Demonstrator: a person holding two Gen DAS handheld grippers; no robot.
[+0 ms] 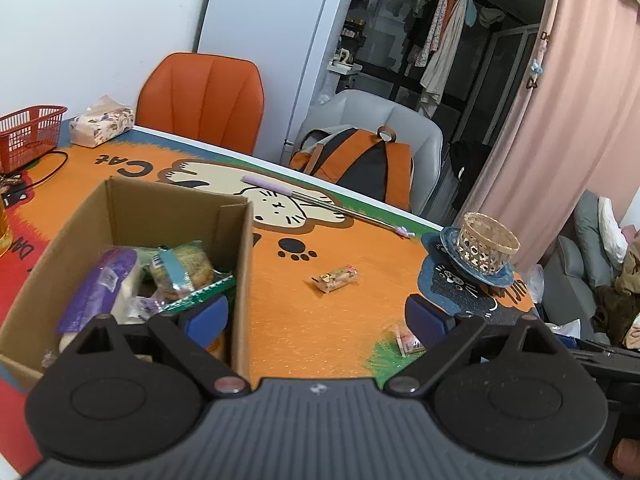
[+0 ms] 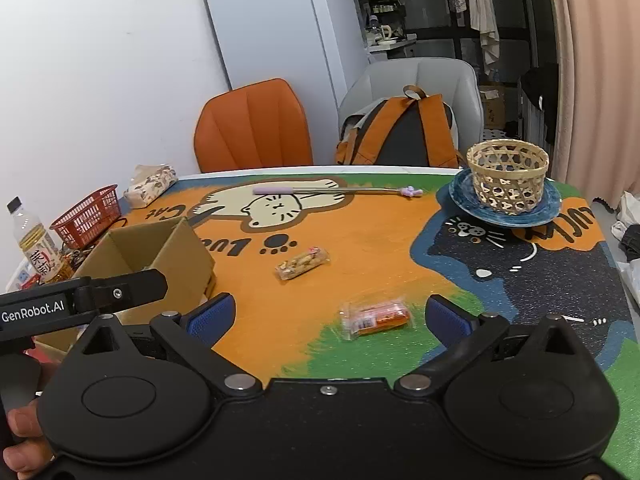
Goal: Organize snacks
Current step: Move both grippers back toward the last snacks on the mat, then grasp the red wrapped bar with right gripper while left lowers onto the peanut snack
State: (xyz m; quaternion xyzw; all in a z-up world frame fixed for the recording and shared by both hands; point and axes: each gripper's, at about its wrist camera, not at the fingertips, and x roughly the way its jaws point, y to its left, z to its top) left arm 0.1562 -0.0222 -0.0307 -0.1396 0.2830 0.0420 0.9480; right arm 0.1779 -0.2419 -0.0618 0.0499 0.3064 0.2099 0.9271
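An open cardboard box [image 1: 80, 236] stands on the cat-print table mat and holds several wrapped snacks [image 1: 182, 270]; it also shows in the right wrist view [image 2: 188, 256]. My left gripper [image 1: 316, 314] is open and empty, its left finger over the box's near right corner. A nut bar [image 1: 335, 278] lies on the orange mat beyond it, also seen in the right wrist view [image 2: 303, 263]. An orange-red snack packet [image 2: 376, 317] lies between the open fingers of my right gripper [image 2: 330, 314], which is empty. The same packet [image 1: 408, 340] sits by my left gripper's right finger.
A woven basket [image 2: 507, 178] on a blue plate [image 2: 466, 200] stands at the far right. A long purple-handled stick [image 2: 336, 191] lies across the back. A red basket [image 2: 88, 216], tissue pack [image 2: 150, 184] and bottle [image 2: 34, 240] are at the left. Two chairs and a backpack [image 2: 404, 132] stand behind the table.
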